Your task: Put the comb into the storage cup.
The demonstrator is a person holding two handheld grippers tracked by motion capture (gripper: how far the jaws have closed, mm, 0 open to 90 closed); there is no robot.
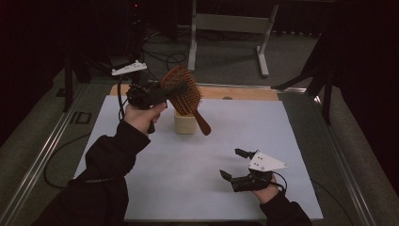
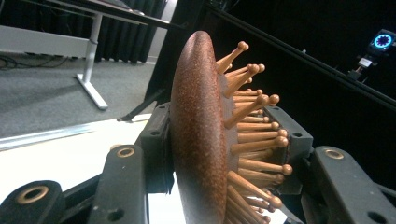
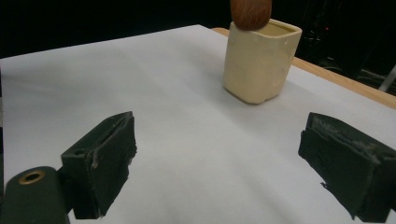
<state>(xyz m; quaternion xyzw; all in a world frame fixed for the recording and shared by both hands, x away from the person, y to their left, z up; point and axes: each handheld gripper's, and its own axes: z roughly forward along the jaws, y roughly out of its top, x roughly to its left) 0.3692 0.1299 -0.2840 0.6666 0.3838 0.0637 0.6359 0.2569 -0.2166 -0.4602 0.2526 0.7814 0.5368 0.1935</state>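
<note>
Looking down from the high view, the left gripper (image 1: 176, 92) is raised over the far left part of the white mat (image 1: 155, 188), clamped across the head of a wooden hairbrush (image 1: 184, 94); the brush hangs tilted, bristles facing right, its handle slanting down toward the near right so the tip crosses in front of a cream cup (image 1: 184, 123) standing on the mat just below it. That angle looks chosen to steer the handle into or out of the cup, though which I cannot tell. Over at the near right, the right gripper (image 1: 235, 164) rests low by the mat's edge with its jaws spread and nothing between them, well apart from the cup, seemingly just kept out of the way. In the left gripper view, the hairbrush (image 2: 198, 140) stands edge-on, its speckled brown back to the left and round-tipped wooden pins to the right, one black jaw pressing the back and the other bearing on the pin side, a firm pinch that keeps the head from twisting. In the right gripper view, the two black jaws stand wide over the bare mat (image 3: 93, 70), and beyond them sits the cup (image 3: 259, 63) with the brush's handle tip (image 3: 251, 13) hovering right at its rim.
</note>
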